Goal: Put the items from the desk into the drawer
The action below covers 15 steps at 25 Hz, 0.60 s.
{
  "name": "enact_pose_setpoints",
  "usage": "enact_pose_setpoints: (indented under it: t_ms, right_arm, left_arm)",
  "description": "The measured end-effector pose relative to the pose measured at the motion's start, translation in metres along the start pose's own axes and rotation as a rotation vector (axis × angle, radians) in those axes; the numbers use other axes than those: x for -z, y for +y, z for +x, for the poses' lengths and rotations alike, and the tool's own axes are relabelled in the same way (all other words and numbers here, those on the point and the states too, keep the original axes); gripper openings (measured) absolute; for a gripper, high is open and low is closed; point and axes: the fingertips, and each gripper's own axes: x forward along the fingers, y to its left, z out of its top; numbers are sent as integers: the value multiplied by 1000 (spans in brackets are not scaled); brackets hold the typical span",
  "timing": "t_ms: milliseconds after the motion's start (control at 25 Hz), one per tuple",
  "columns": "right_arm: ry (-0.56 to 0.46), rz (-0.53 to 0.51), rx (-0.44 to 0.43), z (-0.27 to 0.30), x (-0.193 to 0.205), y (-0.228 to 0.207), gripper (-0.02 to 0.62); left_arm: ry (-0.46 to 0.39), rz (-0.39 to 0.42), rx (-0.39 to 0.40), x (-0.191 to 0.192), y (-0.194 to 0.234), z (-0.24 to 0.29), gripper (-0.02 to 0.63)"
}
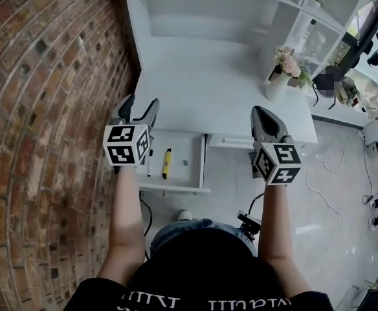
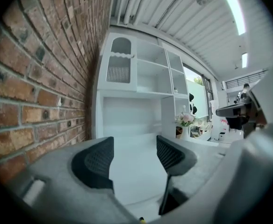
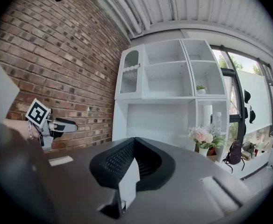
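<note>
Desk (image 1: 202, 89) smooth white | left gripper (image 2: 132, 154) ribbed pads (image 2: 96, 162) apart | right gripper (image 3: 132, 143) pressed together

Red brick wall (image 1: 40, 109) at left, white shelf unit (image 3: 169, 73) behind — white cable (image 1: 309, 185) loose on the floor (image 1: 331, 238).

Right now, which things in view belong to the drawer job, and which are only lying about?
Job: open drawer, yellow marker inside it, white desk, left hand-held gripper, right hand-held gripper.
Lying about: flower vase, black bag, white floor cable.
</note>
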Motion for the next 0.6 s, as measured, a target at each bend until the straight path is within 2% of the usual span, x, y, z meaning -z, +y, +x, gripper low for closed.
enact_pose_setpoints:
  t_ms: [240,360,400,440,480,520,600]
  right_arm:
    - [-70,-56,15,-20,-31,-7,6]
    - [-98,-90,31,-31,-40,-9,6]
    - [-108,-99,37,-34,-43,-10,6]
    - [-118,-108,42,-36,-46,-10,6]
    - [-129,-117,44,-37,-49,-10,6]
    - [-141,-127,43,-38,-52,-9,6]
    - [-164,-147,36,-39,-58,-5,6]
  left_arm:
    - [-114,129,-2,-53,-22,-23,290]
    - [-180,172,6,-76,-35,-33,260]
    - [-203,186,2,-83,-38,-37,238]
    - [-229,195,-9,-89,-40,-41,168]
    - [-253,197,-23,-94,-41,-45,46]
    - [-270,195,-32,-98,-42,-49,1]
    - [-282,199,-31,-101,-45,-53,0]
